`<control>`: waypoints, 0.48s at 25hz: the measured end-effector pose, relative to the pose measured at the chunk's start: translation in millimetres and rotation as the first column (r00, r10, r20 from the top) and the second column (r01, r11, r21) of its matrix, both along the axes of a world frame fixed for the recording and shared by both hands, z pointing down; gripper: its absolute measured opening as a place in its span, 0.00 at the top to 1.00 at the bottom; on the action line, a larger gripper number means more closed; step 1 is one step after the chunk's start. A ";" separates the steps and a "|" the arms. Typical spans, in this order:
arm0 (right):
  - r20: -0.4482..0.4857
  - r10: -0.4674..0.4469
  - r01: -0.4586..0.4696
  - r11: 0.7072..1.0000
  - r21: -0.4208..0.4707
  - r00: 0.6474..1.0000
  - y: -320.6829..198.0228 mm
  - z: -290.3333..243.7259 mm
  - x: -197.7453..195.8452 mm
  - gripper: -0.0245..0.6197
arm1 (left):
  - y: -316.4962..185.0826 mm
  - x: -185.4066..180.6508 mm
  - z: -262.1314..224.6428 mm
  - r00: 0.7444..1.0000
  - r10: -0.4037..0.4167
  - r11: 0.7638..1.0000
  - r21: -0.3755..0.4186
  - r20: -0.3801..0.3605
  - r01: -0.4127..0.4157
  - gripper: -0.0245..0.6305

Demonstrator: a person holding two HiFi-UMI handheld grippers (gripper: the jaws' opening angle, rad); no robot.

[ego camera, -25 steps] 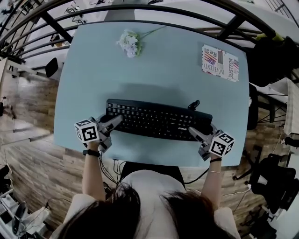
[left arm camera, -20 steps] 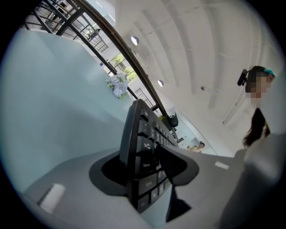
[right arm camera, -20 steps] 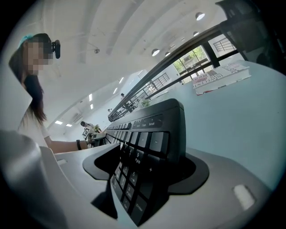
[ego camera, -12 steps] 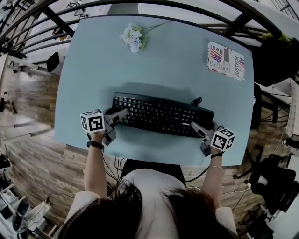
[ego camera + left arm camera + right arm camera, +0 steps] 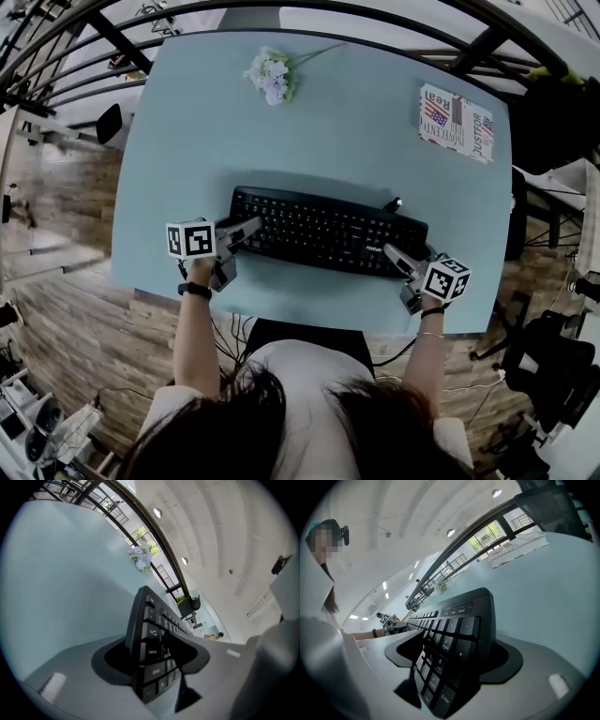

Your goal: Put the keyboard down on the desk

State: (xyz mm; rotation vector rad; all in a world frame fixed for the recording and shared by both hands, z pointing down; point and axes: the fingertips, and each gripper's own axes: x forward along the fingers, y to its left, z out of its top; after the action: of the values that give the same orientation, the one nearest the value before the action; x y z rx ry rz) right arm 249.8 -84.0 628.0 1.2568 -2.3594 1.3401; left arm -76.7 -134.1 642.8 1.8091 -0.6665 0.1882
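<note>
The keyboard [image 5: 328, 232] lies across the near half of the pale blue desk [image 5: 328, 131]. Its long axis runs from my left side to my right, roughly along the front edge, and in the head view it looks flat on the top with no gap under it. Its cable [image 5: 394, 203] leaves the far edge towards the right end.

I have one end in each tool. My left gripper [image 5: 246, 232] comes in at the left short end and my right gripper [image 5: 398, 261] at the right short end, so the board spans the whole way between them and neither hand is nearer.

Both sets of jaws are opening. In the right gripper view the number-pad end stands between the jaws, with a dark gap over the key face, so that side looks free. In the left gripper view the end with the shift and control keys sits between the jaws. Whether the pads bear on it there I cannot tell.

As I judge it, the board is down and only the release is left. Each tool should draw back outward along the long axis, left one leftward and right one rightward, without dragging an end. The flowers [image 5: 272, 75] and the printed card [image 5: 455, 122] at the far side are well apart from this.
</note>
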 end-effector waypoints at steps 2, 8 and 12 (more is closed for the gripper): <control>-0.007 0.010 -0.010 1.000 -0.009 1.000 -0.6 2.3 1.2 0.42 | 0.3 -0.2 2.4 1.000 -0.003 1.000 -0.020 0.015 0.003 0.57; -0.032 0.026 -0.028 0.999 -0.043 0.999 -0.4 6.5 2.3 0.40 | 2.7 -2.9 3.5 0.999 -0.010 0.999 -0.043 0.040 0.012 0.56; -0.037 0.031 -0.033 0.998 -0.061 0.999 -1.4 7.2 3.3 0.40 | 2.2 -3.6 4.2 0.998 -0.015 0.999 -0.048 0.059 0.017 0.55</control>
State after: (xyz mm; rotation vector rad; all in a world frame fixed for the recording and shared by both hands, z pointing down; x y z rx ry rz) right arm 253.1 -85.3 635.2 1.2955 -2.2647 1.3766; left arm -80.2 -131.9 647.0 1.7566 -0.7114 0.2452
